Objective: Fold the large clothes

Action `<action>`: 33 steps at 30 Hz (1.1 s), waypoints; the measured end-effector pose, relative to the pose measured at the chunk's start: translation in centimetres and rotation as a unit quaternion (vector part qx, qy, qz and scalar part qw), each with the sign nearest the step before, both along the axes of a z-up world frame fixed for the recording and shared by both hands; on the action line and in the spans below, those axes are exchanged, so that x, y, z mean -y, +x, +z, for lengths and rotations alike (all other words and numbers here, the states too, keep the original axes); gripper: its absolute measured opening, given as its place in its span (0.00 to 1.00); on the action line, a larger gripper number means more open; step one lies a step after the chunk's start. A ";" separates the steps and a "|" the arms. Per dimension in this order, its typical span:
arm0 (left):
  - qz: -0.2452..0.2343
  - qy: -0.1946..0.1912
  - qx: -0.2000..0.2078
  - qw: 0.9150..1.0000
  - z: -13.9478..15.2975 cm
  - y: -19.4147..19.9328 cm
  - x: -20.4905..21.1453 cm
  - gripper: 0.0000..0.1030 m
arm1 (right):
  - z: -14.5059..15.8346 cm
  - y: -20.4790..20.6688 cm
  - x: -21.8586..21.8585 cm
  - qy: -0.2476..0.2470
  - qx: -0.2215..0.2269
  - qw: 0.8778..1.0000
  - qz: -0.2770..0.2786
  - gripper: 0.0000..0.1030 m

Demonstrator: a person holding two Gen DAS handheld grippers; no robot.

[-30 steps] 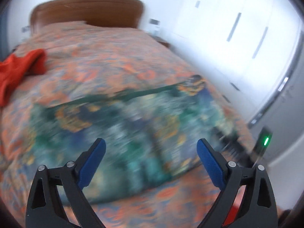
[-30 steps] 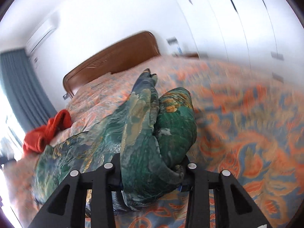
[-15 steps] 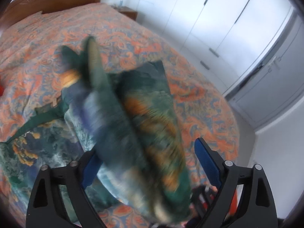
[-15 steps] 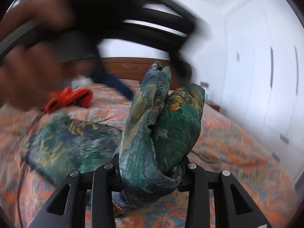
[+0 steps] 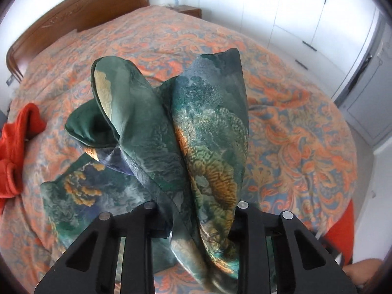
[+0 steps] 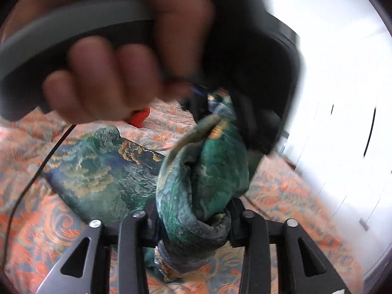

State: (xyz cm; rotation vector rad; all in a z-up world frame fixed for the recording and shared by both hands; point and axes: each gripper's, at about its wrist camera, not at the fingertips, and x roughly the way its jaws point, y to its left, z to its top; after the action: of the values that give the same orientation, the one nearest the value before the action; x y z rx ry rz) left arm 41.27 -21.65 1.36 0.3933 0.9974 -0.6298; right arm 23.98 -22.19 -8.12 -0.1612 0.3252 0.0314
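A large green patterned garment [image 5: 196,127] lies partly flat on the bed, with one bunched fold lifted. In the left wrist view my left gripper [image 5: 196,223] has that fold between its jaws, which are closing and pinch the cloth. In the right wrist view my right gripper [image 6: 193,220] has the same bundle [image 6: 203,178] filling the gap between its jaws, which are opening. The flat part of the garment [image 6: 98,171] spreads to the left. A person's hand [image 6: 110,78] holding the left gripper looms blurred just above the bundle's top.
The bed has an orange and blue paisley bedspread [image 5: 294,122] and a wooden headboard [image 5: 78,17]. A red garment [image 5: 17,147] lies at its left edge. White wardrobe doors [image 5: 306,12] stand on the right. A thin black cable [image 6: 31,171] hangs at left.
My left gripper has swung over the lifted fold and its wide jaws have closed on it. The right gripper's jaws have widened a little around the bundle. The hand now fills the right view's top.
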 end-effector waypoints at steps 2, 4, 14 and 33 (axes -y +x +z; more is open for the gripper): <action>0.011 -0.006 0.004 1.000 0.5 1.2 -1.5 0.26 | 0.8 -0.2 1.5 0.066 -0.014 0.997 0.024 0.70; 0.036 -0.030 -0.012 0.999 0.9 2.7 -5.0 0.26 | 1.4 -0.5 3.5 0.144 -0.029 0.988 0.054 0.72; 0.166 -0.082 -0.045 0.982 -3.3 6.9 -18.3 0.27 | 0.5 3.2 9.7 0.280 -0.115 0.953 0.029 0.68; 0.279 -0.134 -0.086 0.947 -12.8 7.3 -31.6 0.32 | -4.4 17.0 -5.6 0.140 -0.288 0.937 0.140 0.59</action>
State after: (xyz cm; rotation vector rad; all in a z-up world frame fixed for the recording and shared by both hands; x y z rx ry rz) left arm 48.57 9.90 -11.42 -0.1904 1.1090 -0.2770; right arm 41.02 -16.58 -12.55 0.0932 0.8764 0.4111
